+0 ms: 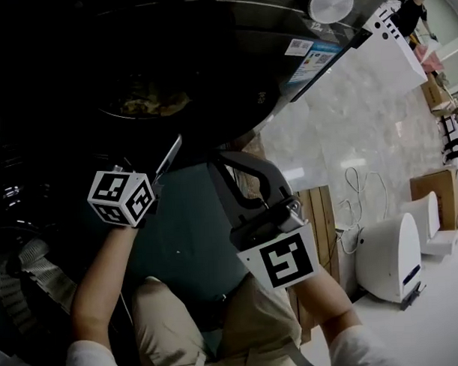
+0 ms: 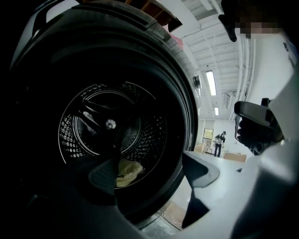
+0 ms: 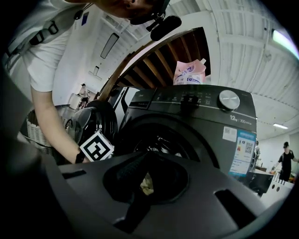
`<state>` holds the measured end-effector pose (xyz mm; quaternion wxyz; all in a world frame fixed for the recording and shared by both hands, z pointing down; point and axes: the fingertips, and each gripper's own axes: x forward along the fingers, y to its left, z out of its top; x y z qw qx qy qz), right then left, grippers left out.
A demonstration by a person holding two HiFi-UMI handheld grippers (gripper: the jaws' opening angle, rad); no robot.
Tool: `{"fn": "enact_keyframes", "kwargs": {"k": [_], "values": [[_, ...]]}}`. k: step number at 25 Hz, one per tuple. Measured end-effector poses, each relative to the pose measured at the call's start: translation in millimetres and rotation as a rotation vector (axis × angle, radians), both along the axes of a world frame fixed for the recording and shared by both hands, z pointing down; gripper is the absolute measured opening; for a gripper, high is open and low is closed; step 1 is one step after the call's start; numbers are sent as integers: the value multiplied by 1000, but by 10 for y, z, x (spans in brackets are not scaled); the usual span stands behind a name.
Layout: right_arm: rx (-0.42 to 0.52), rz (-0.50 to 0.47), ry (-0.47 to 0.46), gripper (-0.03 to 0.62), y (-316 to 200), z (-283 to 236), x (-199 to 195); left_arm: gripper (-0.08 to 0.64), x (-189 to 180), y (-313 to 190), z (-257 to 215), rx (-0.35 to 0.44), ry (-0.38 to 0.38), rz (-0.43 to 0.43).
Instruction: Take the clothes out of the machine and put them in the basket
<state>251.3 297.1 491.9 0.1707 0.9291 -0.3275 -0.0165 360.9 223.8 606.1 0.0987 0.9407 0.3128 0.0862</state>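
Both held level before open washing machine (image 3: 201, 122): left gripper (image 2: 156, 167) fingers spread, nothing between; right gripper (image 3: 140, 163) fingers pressed together, empty. Beyond, yellowish cloth (image 2: 126, 172) lies on drum (image 2: 156, 130) bottom. Wicker basket (image 3: 35, 131) stands beside open door (image 3: 93, 122).

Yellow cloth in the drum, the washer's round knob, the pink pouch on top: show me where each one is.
yellow cloth (image 2: 125, 172), left gripper view, middle of the crumpled fabric.
round knob (image 3: 229, 99), right gripper view, centre of its face.
pink pouch (image 3: 188, 73), right gripper view, its printed front.
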Motion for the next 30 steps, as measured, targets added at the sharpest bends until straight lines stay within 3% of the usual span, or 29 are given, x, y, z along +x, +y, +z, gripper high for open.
{"fn": "enact_keyframes", "kwargs": {"k": [7,12,22,25,30], "values": [[-10,-48,101,12,-168,684,194,414,352,-122,290,35,117,9],[-2,-64,166,12,-248,897,158,420,663,-68,406,175,164,51],[75,-51,186,12,-55,936,-43,446,1262,350,753,527,90,235],[102,-35,210,12,55,860,-78,453,1412,484,915,668,80,326],[134,-28,220,12,163,814,-119,453,1524,488,1201,848,-4,489]]}}
